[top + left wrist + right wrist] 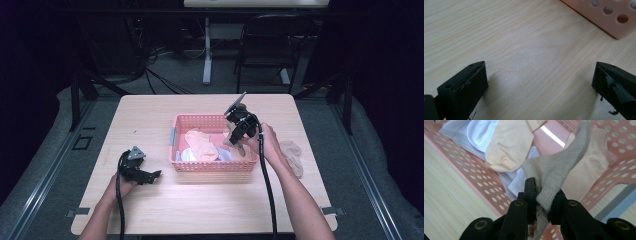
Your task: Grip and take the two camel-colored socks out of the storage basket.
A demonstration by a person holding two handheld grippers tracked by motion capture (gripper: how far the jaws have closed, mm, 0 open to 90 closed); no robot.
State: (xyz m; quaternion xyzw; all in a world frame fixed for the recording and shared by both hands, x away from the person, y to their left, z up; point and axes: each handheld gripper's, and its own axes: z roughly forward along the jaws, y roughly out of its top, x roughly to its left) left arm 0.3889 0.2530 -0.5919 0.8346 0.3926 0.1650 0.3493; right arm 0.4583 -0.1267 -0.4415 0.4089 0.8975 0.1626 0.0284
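Beige ribbed sock [559, 170], soft knitted cotton by the look of it, hangs pinched between the jaws of my right gripper [543, 195], which are clamped on a fold near one end while the rest trails down into the pink perforated plastic basket [210, 166] in the middle of the pale wooden table [150, 115]. My worry is the grip: I hold only a small bunch of stretchy fabric, so it could slide out if I swing fast, and the dangling end could drag over the basket's wall and snag, or pull the light basket along with it. That free end lies against the peach sock [509, 145] and the flat beige one beside it, so a neighbour may cling and ride out as well. Under them lie a white sock [481, 132] and a pale grey ribbed cloth [454, 132], all limp, matte and crumpled, against the hard, glossy basket wall dotted with round holes. From the high view my right gripper [239, 131] sits over the basket's right half, and another thin beige sock [294, 155] lies on the table just right of my wrist. My left gripper [540, 82] rests low over bare wood near the basket's corner, jaws wide apart with nothing between them; its rubbery black pads [469, 85] look scuffed and frayed at the edges.
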